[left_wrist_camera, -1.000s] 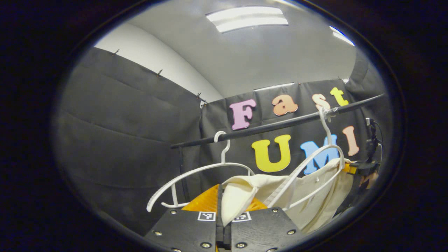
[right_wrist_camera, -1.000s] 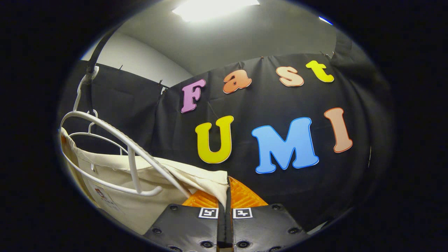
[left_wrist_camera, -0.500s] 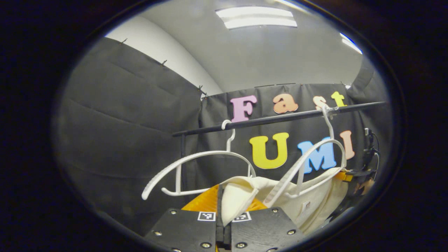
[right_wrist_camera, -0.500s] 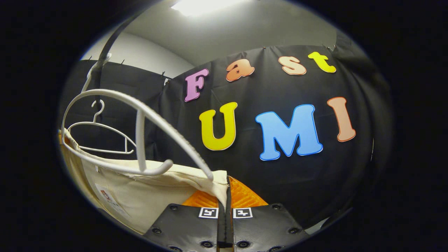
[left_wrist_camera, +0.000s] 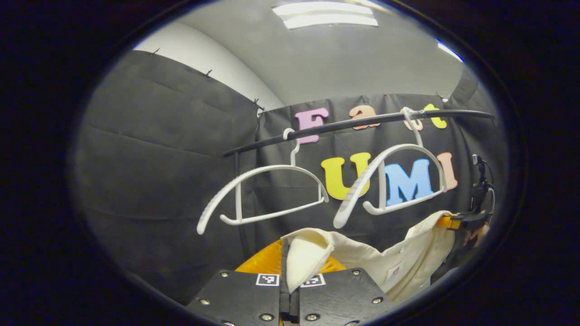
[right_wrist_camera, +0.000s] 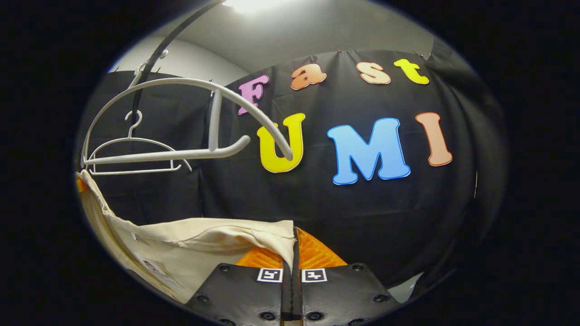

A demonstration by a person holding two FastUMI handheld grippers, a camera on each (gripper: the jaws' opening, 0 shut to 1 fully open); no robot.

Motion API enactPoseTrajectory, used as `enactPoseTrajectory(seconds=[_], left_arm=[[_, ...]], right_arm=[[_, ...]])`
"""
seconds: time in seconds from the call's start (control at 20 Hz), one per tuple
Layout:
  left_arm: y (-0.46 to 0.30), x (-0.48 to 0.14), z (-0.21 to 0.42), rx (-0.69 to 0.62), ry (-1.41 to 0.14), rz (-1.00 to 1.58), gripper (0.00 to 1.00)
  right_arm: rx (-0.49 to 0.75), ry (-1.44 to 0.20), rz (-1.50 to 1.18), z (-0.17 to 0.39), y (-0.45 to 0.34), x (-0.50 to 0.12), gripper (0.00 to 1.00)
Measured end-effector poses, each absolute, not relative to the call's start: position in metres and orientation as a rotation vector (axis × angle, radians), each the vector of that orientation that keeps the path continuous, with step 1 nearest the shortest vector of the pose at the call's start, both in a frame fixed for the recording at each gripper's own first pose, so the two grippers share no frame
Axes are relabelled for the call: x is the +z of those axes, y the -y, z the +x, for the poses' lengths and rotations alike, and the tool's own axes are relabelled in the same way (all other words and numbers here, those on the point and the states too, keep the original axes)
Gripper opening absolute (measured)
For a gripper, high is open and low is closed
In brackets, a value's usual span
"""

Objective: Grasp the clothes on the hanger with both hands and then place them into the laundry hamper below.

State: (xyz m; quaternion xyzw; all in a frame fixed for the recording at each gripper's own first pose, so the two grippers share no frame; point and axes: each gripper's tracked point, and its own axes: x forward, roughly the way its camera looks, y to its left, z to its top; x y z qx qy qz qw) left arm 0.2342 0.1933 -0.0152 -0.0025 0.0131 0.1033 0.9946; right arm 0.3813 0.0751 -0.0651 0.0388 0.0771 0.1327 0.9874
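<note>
A cream cloth garment (left_wrist_camera: 385,260) hangs stretched between my two grippers, below the hangers and free of them. My left gripper (left_wrist_camera: 287,267) is shut on one corner of it. In the right gripper view the same garment (right_wrist_camera: 190,249) spreads to the left, and my right gripper (right_wrist_camera: 293,256) is shut on its other corner. The white hanger (left_wrist_camera: 389,181) it came from swings bare on the black rail (left_wrist_camera: 362,124); the right gripper view has this hanger (right_wrist_camera: 190,117) overhead. Far right in the left gripper view, the right gripper (left_wrist_camera: 471,219) holds the cloth's far end.
A second bare white hanger (left_wrist_camera: 263,192) hangs on the rail to the left; the right gripper view has it (right_wrist_camera: 133,156) farther back. The rail's black upright post (left_wrist_camera: 238,199) stands behind it. Black cloth walls close in all round.
The garment has slipped off the right-hand hanger and dropped below it. Both grippers have moved down with the cloth, and the hangers and rail now sit higher in both views.
</note>
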Motion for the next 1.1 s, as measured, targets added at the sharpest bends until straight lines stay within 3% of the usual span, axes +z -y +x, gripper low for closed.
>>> enactPoseTrajectory(seconds=[0.65,1.1], left_arm=[[-0.123,-0.017,0.199,-0.004,-0.015,-0.066,0.02],[-0.066,0.007,0.177,-0.153,0.035,-0.134,0.02]], right_arm=[[0.284,-0.138,0.049,0.275,-0.099,-0.035,0.01],[0.387,-0.112,0.062,0.204,-0.156,-0.010,0.01]])
